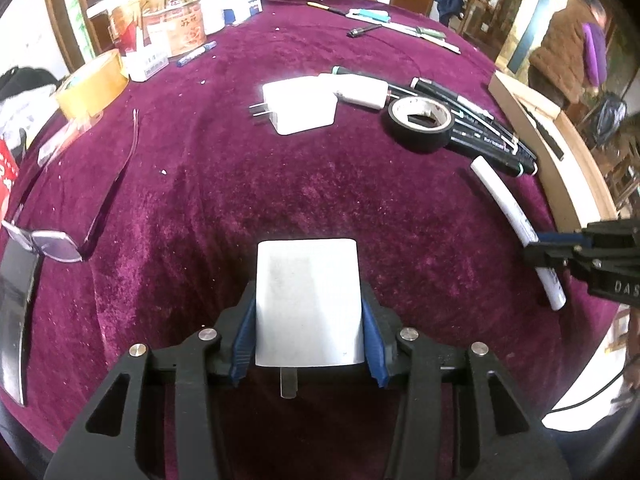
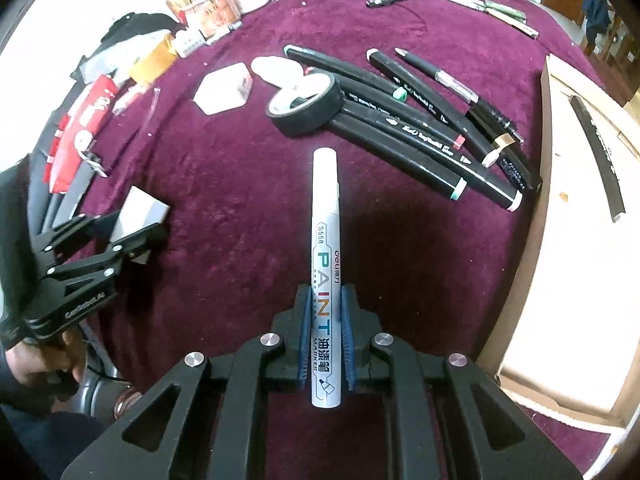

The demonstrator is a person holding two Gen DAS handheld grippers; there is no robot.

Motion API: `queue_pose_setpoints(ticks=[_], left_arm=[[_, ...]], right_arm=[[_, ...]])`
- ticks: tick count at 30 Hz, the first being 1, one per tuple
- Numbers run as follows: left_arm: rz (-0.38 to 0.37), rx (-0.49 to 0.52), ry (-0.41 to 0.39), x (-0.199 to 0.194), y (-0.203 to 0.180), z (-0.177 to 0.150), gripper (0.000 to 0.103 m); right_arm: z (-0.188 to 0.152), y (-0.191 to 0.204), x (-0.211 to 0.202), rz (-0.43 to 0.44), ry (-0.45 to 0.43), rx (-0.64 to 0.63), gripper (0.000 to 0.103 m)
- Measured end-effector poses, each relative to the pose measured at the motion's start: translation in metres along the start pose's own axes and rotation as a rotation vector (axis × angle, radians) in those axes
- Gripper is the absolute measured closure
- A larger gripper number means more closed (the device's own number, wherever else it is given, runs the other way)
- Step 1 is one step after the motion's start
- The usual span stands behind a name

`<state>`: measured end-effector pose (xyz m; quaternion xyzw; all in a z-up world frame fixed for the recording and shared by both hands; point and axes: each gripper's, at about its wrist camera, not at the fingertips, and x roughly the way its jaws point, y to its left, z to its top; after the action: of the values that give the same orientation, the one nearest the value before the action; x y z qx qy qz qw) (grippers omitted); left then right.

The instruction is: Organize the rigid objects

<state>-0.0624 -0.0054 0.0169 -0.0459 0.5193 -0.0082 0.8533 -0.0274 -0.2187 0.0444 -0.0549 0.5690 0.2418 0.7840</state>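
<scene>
Left gripper (image 1: 308, 320) clamped on white charger (image 1: 307, 300), blue pads on its 2 flat sides, prongs pointing back toward the camera, body lifted above the purple cloth (image 1: 280, 192). Right gripper (image 2: 325, 340) squeezed narrow on white paint marker (image 2: 325, 248), gripped low on the barrel, long end jutting toward the black tape roll (image 2: 306, 108).

Charger: light, rigid, smooth plastic, likely slippery; flat faces the safest hold. Marker: light, stiff, round, prone to pivoting; a grip nearer mid-barrel probably steadier.

Bare cloth nearer than the tape roll; black markers (image 2: 420, 148) crowded just beside it; wooden box (image 2: 560, 280) edge to its right, close to the marker's path.
</scene>
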Motion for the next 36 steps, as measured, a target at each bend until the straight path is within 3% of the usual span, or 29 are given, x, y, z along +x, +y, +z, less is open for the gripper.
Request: queue_pose_setpoints(ticks=[13,21,30,36], left_arm=[[-0.089,0.055,-0.056,-0.025,-0.041,0.025,0.059],[-0.173,0.162,-0.095,-0.036,-0.099,0.043,0.059],[-0.288,0.24,-0.068,-0.032,-0.17,0.07,0.059],[-0.302,0.299,-0.068,-0.026,-0.22,0.088,0.059]], right_arm=[[-0.008,-0.021,-0.026,0.073,-0.073,0.08,0.09],[-0.023,-0.066,-0.053,0.087,-0.128,0.207,0.09],[-0.045,-0.127,-0.087,0.064,-0.193,0.36,0.09],[-0.049,-0.164,-0.1,0.052,-0.21,0.419,0.09]])
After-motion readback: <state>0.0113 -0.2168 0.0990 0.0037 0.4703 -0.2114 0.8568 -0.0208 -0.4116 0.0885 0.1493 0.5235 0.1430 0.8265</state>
